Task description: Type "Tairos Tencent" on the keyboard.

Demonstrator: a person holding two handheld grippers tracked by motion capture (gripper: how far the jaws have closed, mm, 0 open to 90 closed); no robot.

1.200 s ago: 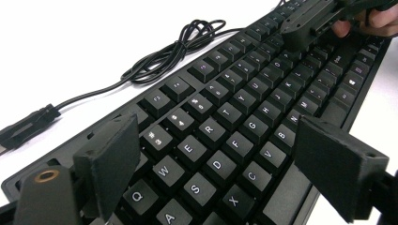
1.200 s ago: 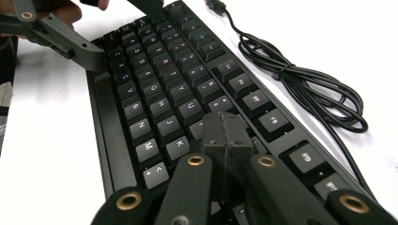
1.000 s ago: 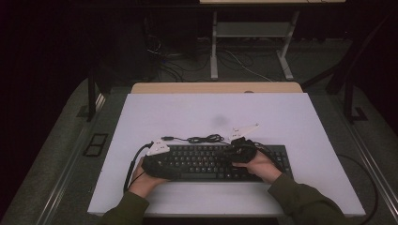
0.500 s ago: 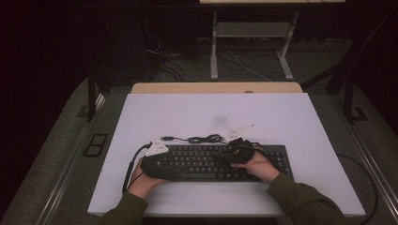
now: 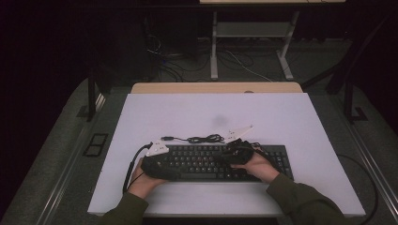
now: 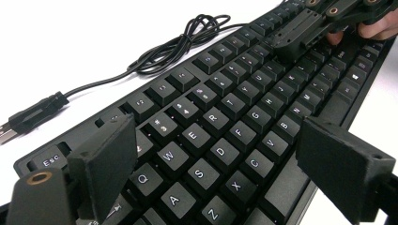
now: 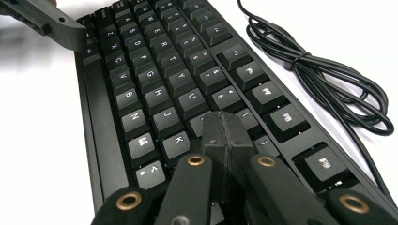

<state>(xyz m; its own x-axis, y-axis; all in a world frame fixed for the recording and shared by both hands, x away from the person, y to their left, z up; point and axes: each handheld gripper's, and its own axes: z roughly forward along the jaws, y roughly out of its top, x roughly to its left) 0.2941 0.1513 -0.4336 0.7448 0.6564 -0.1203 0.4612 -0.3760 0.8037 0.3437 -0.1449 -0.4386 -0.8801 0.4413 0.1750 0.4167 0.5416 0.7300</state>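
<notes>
Both forearms come in from the bottom of the high view, sleeved in dark green, and angle inward toward each other. The left hand [image 5: 141,180] holds the left gripper [image 6: 211,164] low and level, its 2 jaws spread wide apart. The right hand [image 5: 261,166] holds the right gripper [image 7: 226,136] pointing toward the left one, its 2 jaws pressed together, tips tilted down.

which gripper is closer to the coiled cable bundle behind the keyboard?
Right. The right gripper sits over the keyboard just in front of the cable bundle; the left gripper is at the keyboard's left end, farther off.
</notes>
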